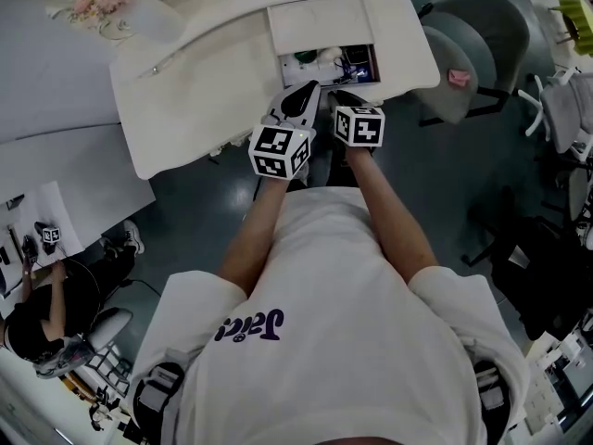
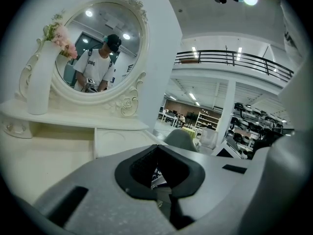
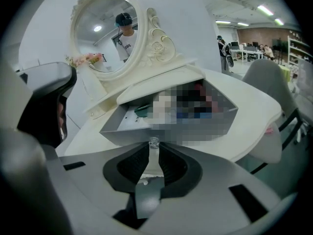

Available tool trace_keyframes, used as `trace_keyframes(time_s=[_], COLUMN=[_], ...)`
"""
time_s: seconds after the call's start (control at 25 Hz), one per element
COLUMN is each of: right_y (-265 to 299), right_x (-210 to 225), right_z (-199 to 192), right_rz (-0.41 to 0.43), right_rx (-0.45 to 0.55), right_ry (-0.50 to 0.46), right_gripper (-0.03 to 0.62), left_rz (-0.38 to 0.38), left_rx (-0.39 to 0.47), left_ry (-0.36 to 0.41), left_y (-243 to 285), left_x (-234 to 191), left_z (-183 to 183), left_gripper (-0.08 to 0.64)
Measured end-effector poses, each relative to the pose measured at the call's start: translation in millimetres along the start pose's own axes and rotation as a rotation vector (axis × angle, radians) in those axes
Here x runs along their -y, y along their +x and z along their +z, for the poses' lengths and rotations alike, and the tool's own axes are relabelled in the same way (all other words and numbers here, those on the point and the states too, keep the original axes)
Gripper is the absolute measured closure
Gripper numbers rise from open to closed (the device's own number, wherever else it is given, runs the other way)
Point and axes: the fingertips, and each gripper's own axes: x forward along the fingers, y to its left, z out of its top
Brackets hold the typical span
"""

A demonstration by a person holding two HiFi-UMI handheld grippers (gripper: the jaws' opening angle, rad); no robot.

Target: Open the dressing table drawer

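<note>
White T-shirt sleeves end above my bare forearms, which reach forward to the two tools, each topped by a white cube with black square markers. My right tool (image 3: 154, 148) has its grey plastic jaws drawn in on the small clear knob (image 3: 154, 142) at the front of the drawer. The dark ribbed pads pinch it from both sides, so the jaws stand only partly closed, with the knob filling the gap at the tips. My left tool (image 2: 156, 148) hangs just beside the right one, on its left. Its tips meet, nothing sits between them, and it points over the bench top toward the mirror.

The shallow pale-grey drawer (image 3: 210, 131) stands part-way out of a low cream box (image 1: 320, 21) on the cream-white curved bench (image 1: 204, 91), sliding toward me above the bench top. Small items lie inside, too blurred to name. Further back stands the oval mirror in a carved cream frame (image 2: 98, 43). Left of it is a tall white vase (image 2: 39, 82) with pink flowers (image 2: 61, 37). Off to the right of the bench, a grey padded chair (image 1: 473, 44) stands on the dark floor.
</note>
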Motion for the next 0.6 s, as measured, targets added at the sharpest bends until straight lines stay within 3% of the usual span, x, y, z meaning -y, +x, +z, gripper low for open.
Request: trace_keyframes(time_s=[0.6], right_y=[-7.3], right_x=[-2.5], right_z=[-18.0], right_rz=[0.017], right_rx=[0.005], right_ry=[-0.008], right_gripper=[0.526], left_rz=[0.012], left_rx=[-0.01], left_ry=[0.01], left_y=[-11.0], left_x=[5.7], left_z=[-6.3], left_gripper=[0.545])
